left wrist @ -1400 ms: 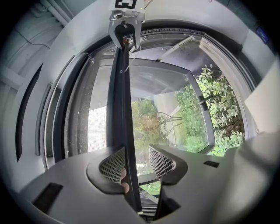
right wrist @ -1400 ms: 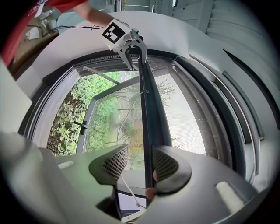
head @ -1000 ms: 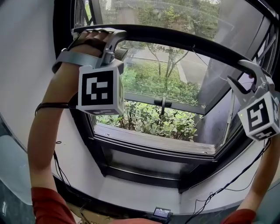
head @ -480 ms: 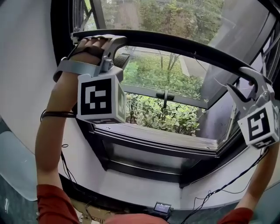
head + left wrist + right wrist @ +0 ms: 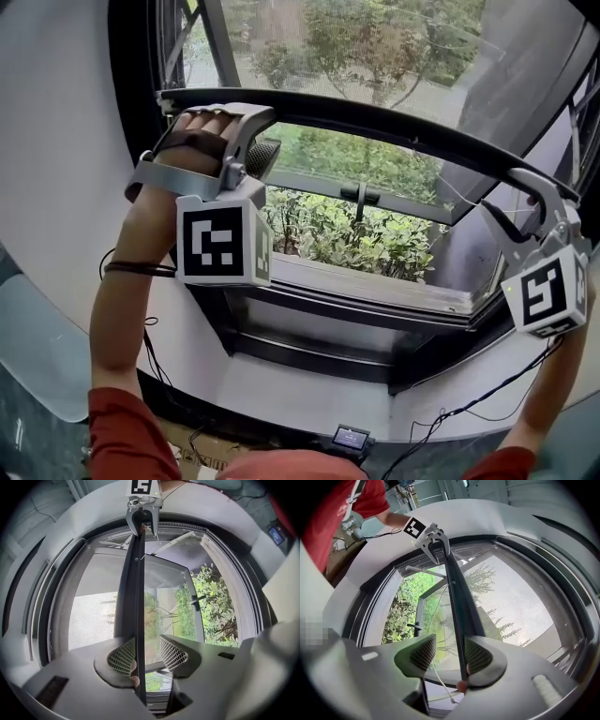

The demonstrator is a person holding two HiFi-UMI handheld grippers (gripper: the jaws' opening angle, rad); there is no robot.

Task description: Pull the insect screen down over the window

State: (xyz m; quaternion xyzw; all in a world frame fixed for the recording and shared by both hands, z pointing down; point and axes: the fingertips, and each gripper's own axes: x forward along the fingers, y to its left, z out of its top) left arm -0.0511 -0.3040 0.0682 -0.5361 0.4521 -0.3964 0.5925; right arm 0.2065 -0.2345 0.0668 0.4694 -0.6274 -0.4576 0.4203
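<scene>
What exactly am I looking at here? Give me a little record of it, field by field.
setting: open window, shrubs outside
screen: mesh above a dark pull bar, partway down the opening
left gripper: jaws apart, pull bar between them, resting against one pad
right gripper: jaws apart, same bar against one pad, at its other end
uncovered: the opening below the bar
</scene>
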